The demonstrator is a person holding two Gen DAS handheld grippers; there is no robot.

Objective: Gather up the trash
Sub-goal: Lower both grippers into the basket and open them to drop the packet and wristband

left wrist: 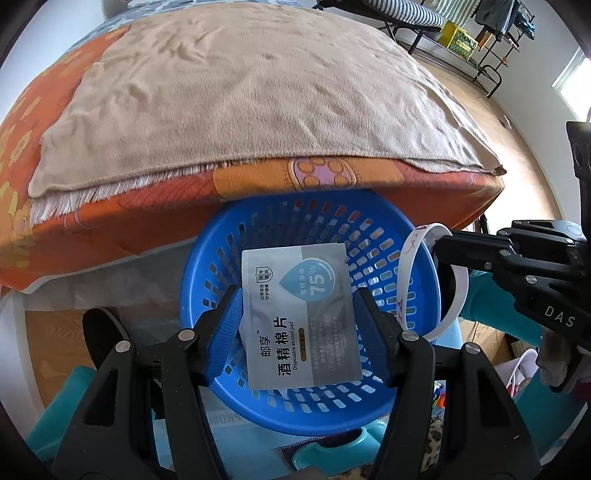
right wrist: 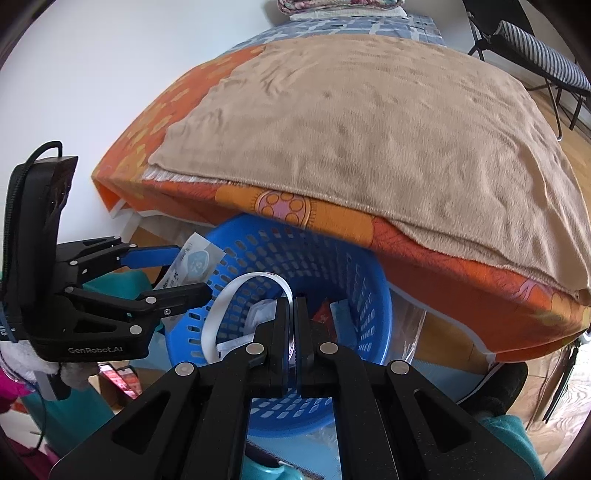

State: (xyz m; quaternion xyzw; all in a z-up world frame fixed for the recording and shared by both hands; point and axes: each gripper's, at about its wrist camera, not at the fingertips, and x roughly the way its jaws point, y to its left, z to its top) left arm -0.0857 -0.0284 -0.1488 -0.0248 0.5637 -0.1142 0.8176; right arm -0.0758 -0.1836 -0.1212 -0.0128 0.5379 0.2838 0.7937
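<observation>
A blue perforated basket [left wrist: 388,258] stands on the floor against the bed; it also shows in the right wrist view [right wrist: 369,295]. My left gripper [left wrist: 297,317] is over the basket, its blue pads [left wrist: 227,325] closed on the side edges of a grey alcohol pad packet [left wrist: 299,317]. The right wrist view shows that packet [right wrist: 192,264] in the left gripper [right wrist: 184,271]. My right gripper [right wrist: 294,314] is shut on a white paper band [right wrist: 236,291] that loops over the basket; it also shows in the left wrist view [left wrist: 417,251].
A bed with a tan blanket [left wrist: 258,96] over an orange patterned sheet [left wrist: 424,184] overhangs the basket's far side. A dark rack and folding chair [left wrist: 480,33] stand at the back right. Teal items [left wrist: 332,454] lie on the wooden floor near the basket.
</observation>
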